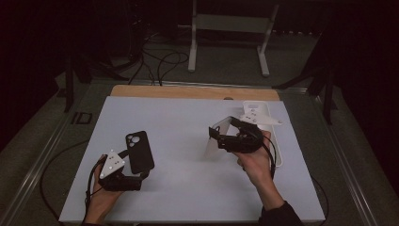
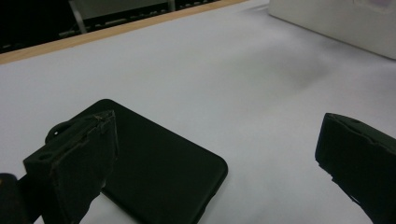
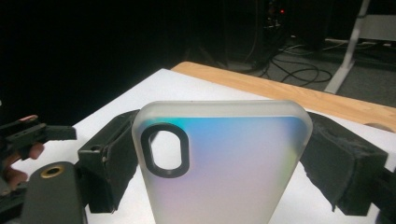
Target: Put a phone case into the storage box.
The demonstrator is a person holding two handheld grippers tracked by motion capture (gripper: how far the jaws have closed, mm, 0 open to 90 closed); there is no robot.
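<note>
The right gripper (image 1: 220, 134) clamps a frosted phone case (image 3: 219, 163) upright over the table's (image 1: 188, 117) right half. The left gripper (image 1: 141, 173), jaws wide, rests beside a black phone case (image 1: 139, 152) lying flat near left.

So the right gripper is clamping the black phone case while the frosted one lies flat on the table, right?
Not quite, the two are swapped: the right gripper clamps the frosted phone case, as the right gripper view shows, while the black phone case lies flat on the table.

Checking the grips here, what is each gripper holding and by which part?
The right gripper clamps the translucent phone case by its two long side edges. The left gripper holds nothing; the black phone case lies flat beside one of its fingers.
</note>
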